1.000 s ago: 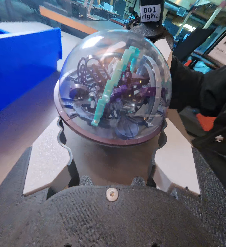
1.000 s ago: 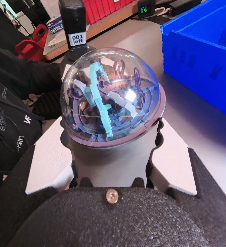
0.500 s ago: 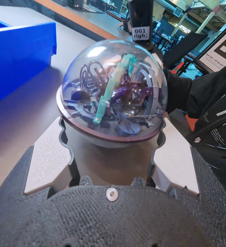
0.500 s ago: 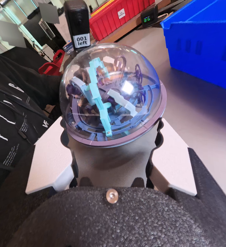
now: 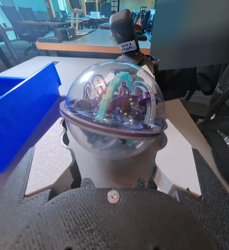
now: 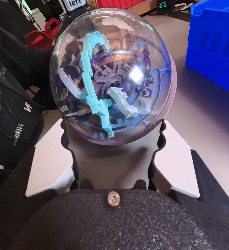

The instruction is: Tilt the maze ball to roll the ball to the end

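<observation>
The maze ball (image 5: 111,108) is a clear sphere with a dark purple ring round its middle and teal, purple and blue tracks inside. Both grippers hold it from opposite sides. My left gripper (image 5: 113,121) is shut on it, its white fingers (image 5: 50,142) pressing just under the ring. My right gripper (image 6: 113,121) is shut on the maze ball (image 6: 111,74) from the other side. The ball is tilted, so its dome faces the right wrist view. I cannot pick out the small rolling ball for sure.
A blue bin (image 5: 16,108) stands close beside the ball, on the right in the right wrist view (image 6: 216,47). The grey table (image 5: 84,65) lies below. A person in black clothing (image 6: 9,94) is close on the other side. A red bag (image 6: 40,37) sits behind.
The ball has been tilted with both grippers still shut on it. Its ring is now nearly edge-on in the left wrist view, and the dome has turned towards the right wrist view.
</observation>
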Tool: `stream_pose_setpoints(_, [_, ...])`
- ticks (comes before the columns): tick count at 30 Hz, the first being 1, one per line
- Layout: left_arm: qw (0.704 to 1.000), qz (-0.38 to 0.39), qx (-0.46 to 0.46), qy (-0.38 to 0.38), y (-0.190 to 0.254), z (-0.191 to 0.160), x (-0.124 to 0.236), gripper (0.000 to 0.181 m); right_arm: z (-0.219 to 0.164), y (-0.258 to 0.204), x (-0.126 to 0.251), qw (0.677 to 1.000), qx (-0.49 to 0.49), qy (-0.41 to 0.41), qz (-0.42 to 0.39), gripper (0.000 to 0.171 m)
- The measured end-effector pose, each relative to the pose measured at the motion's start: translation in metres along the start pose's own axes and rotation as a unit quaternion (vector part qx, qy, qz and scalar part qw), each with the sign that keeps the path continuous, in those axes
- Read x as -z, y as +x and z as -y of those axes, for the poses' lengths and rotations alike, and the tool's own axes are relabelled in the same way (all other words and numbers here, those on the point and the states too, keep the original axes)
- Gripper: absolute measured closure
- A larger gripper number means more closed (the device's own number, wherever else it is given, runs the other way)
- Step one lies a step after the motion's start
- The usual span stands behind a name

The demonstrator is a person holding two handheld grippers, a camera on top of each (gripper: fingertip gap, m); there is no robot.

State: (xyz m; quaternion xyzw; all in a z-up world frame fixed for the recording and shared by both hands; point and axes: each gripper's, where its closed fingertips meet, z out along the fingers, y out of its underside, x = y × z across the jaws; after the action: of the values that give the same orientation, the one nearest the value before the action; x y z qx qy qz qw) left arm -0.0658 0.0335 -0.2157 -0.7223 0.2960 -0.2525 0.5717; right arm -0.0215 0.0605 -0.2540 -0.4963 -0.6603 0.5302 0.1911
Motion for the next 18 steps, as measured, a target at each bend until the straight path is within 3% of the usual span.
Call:
stream_pose_setpoints(9, [0.999, -0.017, 0.027, 0.03, -0.008, -0.005, 0.001, 0.051, 0.006, 0.007, 0.008, 0.999, 0.016, -0.002, -0.038, 0.041])
stream_pose_setpoints(12, [0.998, -0.009, 0.046, 0.046, -0.016, 0.008, -0.001, 0.059, 0.013, 0.02, 0.023, 0.989, 0.09, -0.023, -0.113, 0.037])
stream_pose_setpoints(15, [0.997, -0.006, 0.059, 0.048, -0.021, 0.02, -0.009, 0.063, 0.044, 0.009, 0.042, 0.967, 0.19, -0.011, -0.167, 0.033])
stream_pose_setpoints(18, [0.998, -0.014, 0.048, 0.039, -0.016, 0.029, -0.026, 0.055, 0.054, -0.002, 0.038, 0.947, 0.257, -0.028, -0.193, 0.031])
